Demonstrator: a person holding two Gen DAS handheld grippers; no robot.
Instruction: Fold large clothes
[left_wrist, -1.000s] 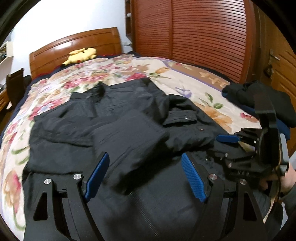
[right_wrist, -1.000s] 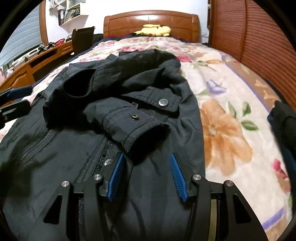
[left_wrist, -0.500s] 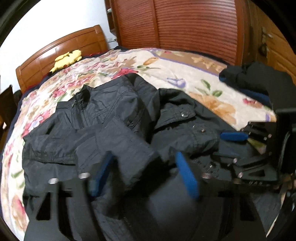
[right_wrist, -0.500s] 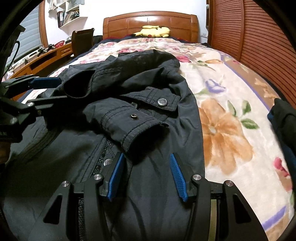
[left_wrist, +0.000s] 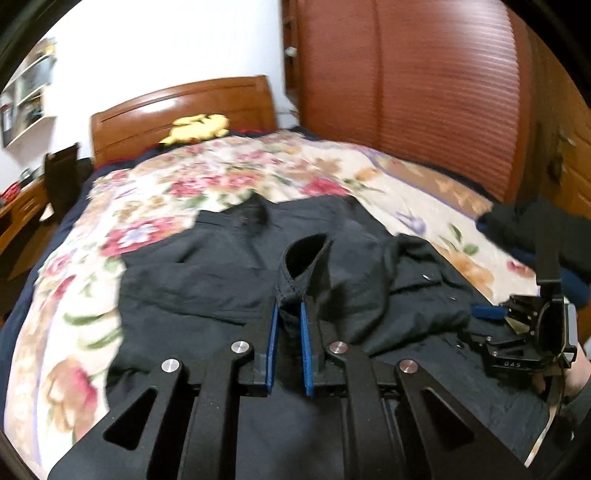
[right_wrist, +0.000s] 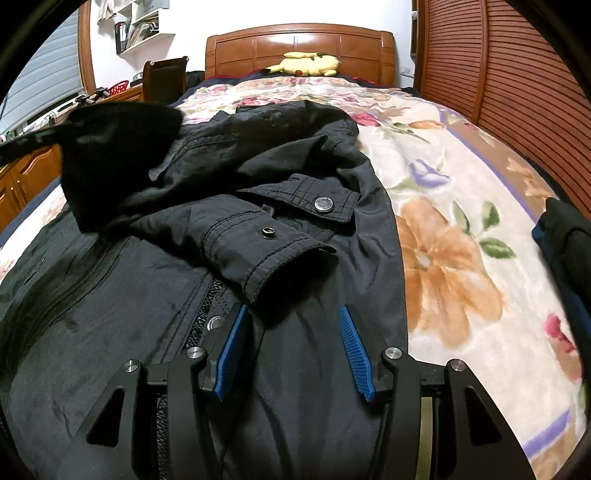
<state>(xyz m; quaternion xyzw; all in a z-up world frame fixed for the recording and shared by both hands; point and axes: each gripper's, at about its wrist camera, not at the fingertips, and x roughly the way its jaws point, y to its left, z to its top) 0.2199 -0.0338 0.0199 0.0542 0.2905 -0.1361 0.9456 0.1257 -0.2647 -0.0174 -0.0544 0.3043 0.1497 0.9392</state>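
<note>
Jacket (right_wrist: 155, 295), black, lies spread on the bed (right_wrist: 461, 229) with its front up, and the right sleeve (right_wrist: 258, 236) is already folded across the chest. What has changed in the last second is the left gripper (left_wrist: 287, 314): its blue pads stood wide apart over the left sleeve (left_wrist: 306, 266) and now they are clamped on that sleeve's cuff, which stands lifted with its opening gaping toward the camera. The left view is blurred, so the hand seems to be moving. That suggests the second sleeve is being carried over the body, an early fold with the body folds yet to come. The left gripper points toward the headboard (left_wrist: 184, 107), raised a little off the jacket. The right gripper (right_wrist: 291, 343) rests low over the lower front, jaws wide and holding nothing, just short of the right cuff.
</note>
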